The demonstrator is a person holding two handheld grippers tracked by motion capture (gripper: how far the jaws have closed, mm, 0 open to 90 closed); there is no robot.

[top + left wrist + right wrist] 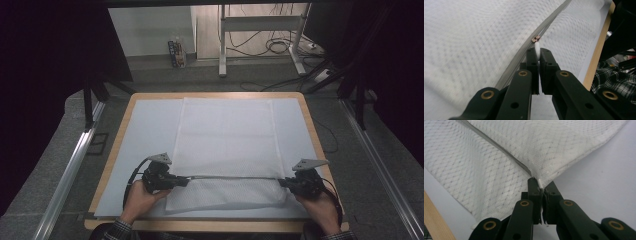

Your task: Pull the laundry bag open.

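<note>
On the worktop (300, 107) lies a white mesh bag (227, 135). Left gripper (537, 56) clamps its zip pull (537, 48) (white tab); right gripper (542, 185) pinches the bag's corner, likely bracing it so the zip (230, 177) runs taut.

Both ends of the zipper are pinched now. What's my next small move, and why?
Probably draw the left hand-held gripper along the zipper: it is shut on the white zipper pull, while the right hand-held gripper clamps the mesh bag corner, holding the track taut.
</note>
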